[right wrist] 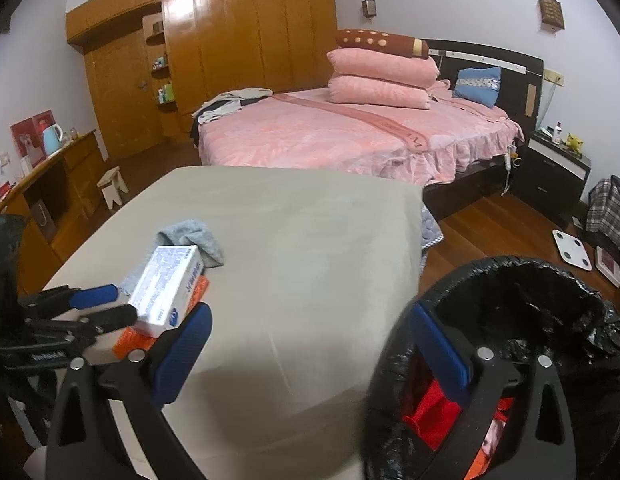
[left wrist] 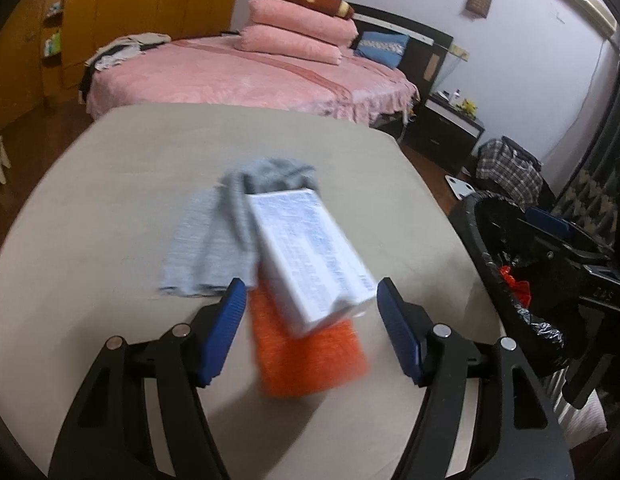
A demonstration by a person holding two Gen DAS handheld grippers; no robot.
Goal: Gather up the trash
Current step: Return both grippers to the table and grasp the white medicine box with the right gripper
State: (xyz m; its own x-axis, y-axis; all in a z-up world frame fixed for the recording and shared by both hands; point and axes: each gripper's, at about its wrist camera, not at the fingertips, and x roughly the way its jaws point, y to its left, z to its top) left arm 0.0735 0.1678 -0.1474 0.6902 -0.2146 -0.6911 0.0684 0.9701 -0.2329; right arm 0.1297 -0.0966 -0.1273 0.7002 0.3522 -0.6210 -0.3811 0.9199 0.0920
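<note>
The white box [left wrist: 310, 256] lies at the centre of the left wrist frame on the desk [left wrist: 110, 208], propped on an orange pack [left wrist: 310, 356] beside a grey cloth [left wrist: 226, 232]; its long axis runs from lower right to upper left, the near end toward the camera. The left hand-held gripper [left wrist: 310, 312] is spread, flanking that near end without touching, so the step looks like reaching to grasp: next, advance and close across the box's short width. The right hand-held gripper [right wrist: 310, 352], also spread and holding nothing, hovers over the rim of the bin [right wrist: 550, 272] at lower right, 1 red scrap inside.
</note>
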